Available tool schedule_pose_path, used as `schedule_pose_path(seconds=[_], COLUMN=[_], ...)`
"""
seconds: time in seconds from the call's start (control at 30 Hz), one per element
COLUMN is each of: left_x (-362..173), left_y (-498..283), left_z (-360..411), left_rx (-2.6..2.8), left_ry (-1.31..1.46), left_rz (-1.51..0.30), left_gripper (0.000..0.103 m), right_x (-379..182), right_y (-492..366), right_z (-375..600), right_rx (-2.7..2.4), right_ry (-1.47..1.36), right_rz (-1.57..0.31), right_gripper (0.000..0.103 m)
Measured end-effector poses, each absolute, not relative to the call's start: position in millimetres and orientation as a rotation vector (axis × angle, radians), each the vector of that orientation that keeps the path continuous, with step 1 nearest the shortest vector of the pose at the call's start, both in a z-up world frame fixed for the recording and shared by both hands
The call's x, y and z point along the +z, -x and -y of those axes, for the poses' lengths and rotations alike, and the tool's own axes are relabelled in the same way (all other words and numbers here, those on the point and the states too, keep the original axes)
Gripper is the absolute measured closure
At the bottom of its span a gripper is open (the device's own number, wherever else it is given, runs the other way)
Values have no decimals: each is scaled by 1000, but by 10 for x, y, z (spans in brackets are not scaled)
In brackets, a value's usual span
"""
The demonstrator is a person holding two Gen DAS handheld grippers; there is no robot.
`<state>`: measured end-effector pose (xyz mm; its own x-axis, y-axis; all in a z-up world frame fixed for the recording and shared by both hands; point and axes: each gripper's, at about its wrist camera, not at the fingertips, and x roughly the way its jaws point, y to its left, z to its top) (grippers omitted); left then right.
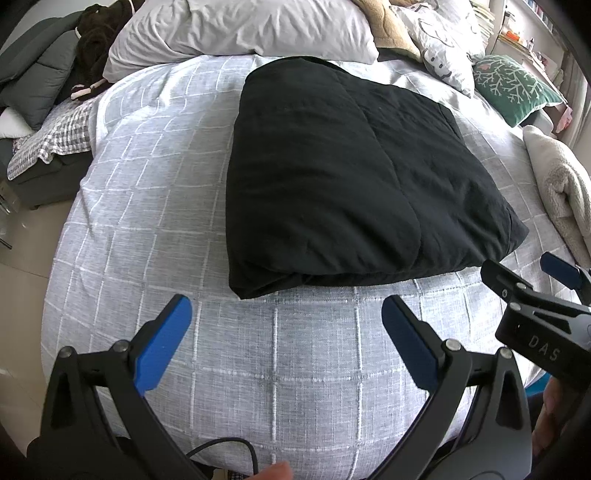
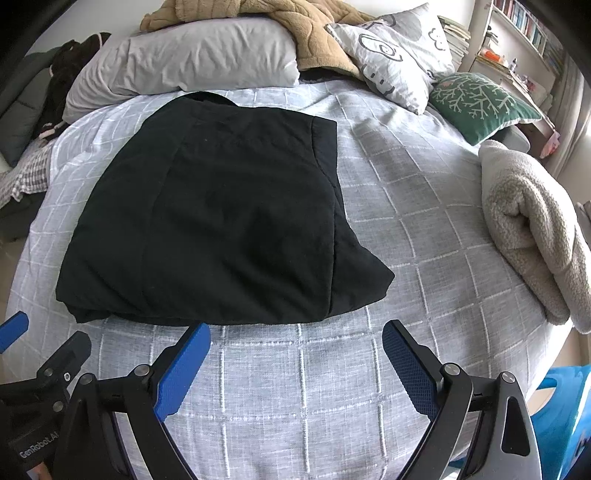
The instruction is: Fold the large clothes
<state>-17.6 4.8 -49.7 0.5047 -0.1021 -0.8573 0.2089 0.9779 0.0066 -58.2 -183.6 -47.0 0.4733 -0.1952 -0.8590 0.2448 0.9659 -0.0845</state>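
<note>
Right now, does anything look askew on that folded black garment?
Mostly neat. The black garment lies folded on the bed, but its near right corner juts out past the stack, so that edge looks uneven. Both grippers are open and clear.

Home bedroom: bed [image 2: 424, 229] under grey checked cover, rumpled grey pillow [image 2: 184, 62], printed cushions [image 2: 399, 55], green cushion [image 2: 480, 99], folded fleece blanket [image 2: 535, 229], bookshelves [image 2: 524, 26] along right wall.

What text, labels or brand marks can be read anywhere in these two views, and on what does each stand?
"DAS": on the right gripper's black body, cut off at the frame edge.
"GenRobot.A": on the left gripper's black body, cut off.
Book spines on the shelves: too small to read.
Black garment: no visible label.
</note>
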Motion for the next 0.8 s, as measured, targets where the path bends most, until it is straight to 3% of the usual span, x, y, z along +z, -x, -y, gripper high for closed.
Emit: schedule_pose_path(seconds=[0.8], left_x=[-499], left_y=[183], left_z=[-37], left_rx=[-190], left_ry=[-114], left_rz=[-1027], left_gripper=[1], right_x=[-472], right_y=[581], right_z=[1840], right_rx=[-269], right_ry=[-60], right_rz=[-1043], right_gripper=[7])
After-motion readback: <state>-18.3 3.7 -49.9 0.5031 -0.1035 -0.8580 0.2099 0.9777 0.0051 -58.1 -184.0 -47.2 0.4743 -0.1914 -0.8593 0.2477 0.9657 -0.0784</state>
